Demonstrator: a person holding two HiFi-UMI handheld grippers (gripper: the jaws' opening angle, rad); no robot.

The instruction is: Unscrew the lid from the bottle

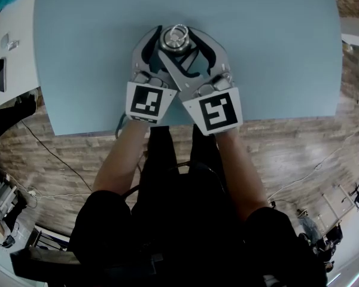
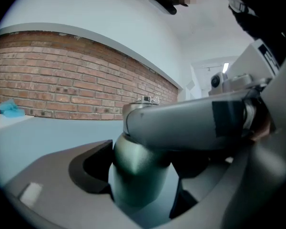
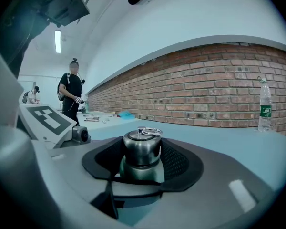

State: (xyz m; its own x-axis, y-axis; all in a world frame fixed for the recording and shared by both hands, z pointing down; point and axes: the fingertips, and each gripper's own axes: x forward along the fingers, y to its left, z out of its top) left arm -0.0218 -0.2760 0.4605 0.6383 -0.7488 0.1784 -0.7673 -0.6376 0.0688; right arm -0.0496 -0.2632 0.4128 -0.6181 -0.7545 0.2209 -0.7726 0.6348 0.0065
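Observation:
A small metal bottle (image 2: 140,171) stands on the pale blue table (image 1: 275,52), with a steel lid (image 3: 142,147) that carries a wire ring (image 3: 150,131). My left gripper (image 1: 170,48) comes in from the left, low down, and its pads press the bottle's body on both sides (image 2: 143,185). My right gripper (image 1: 179,42) crosses above it, and its dark pads hug the lid from both sides (image 3: 142,154). In the left gripper view, one finger of the right gripper (image 2: 190,128) hides most of the lid.
The table's near edge (image 1: 107,130) runs just behind both marker cubes. A clear plastic water bottle (image 3: 265,106) stands far right by the brick wall. A blue cloth (image 3: 126,114) lies on a far white table, where a person (image 3: 71,92) stands.

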